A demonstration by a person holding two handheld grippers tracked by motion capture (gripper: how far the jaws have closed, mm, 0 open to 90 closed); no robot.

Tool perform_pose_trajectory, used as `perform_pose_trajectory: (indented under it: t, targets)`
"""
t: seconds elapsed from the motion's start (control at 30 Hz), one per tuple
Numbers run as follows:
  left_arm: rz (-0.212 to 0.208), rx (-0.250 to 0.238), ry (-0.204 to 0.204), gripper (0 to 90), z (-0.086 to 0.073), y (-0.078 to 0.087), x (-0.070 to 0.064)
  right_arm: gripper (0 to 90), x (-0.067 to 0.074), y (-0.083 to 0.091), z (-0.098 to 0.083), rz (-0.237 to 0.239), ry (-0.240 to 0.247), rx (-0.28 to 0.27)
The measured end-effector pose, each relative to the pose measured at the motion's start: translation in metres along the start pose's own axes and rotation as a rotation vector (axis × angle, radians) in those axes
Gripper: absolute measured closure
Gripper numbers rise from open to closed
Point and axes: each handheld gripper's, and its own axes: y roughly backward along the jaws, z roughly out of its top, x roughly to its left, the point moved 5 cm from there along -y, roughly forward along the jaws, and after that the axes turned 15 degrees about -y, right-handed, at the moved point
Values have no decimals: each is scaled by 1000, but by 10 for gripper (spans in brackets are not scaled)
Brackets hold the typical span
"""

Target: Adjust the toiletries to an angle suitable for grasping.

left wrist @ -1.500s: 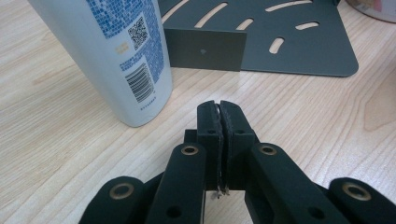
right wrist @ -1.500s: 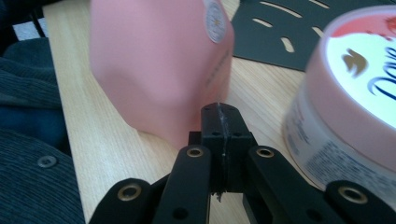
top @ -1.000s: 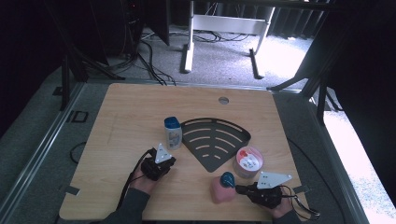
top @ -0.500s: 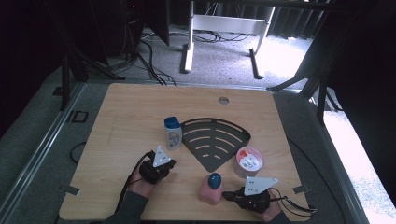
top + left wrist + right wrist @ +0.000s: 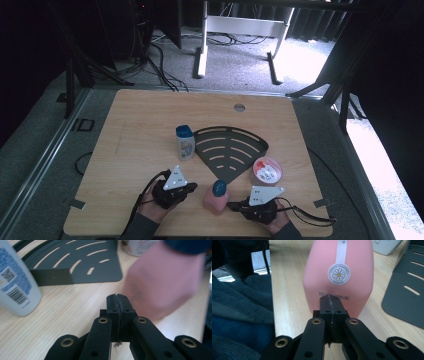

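Pink bottle [image 5: 338,272], "BODORME" daisy label

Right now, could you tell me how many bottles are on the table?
2: a pink bottle stands at the near edge between the grippers, and a white bottle stands just left of the black rack.

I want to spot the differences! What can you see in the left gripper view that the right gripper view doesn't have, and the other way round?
Left gripper view alone: a white bottle with a blue label and barcode, standing beside the shelf's low wall.

Right gripper view alone: the daisy sticker and printed name on the bottle's face, plus a dark blue sleeve.

Both: the pink bottle, blurred in the left gripper view, sharp in the right; the black slotted corner shelf; the wooden table; and each view's own shut jaws, the left gripper and right gripper holding nothing.
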Motion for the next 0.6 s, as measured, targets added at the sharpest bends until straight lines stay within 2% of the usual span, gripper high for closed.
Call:
perform_pose_trajectory:
  t: [0.23, 0.43, 0.6]
  targets:
    - [-38, -44, -2, 895, 8, 9, -11, 900, -3, -4, 4, -8, -6, -9]
    - [-71, -67, -50, 895, 21, 8, -26, 900, -2, -9, 8, -11, 1, -4]
    - [-62, -80, -83, 894, 35, 2, -33, 900, -2, -12, 10, -12, 6, -4]
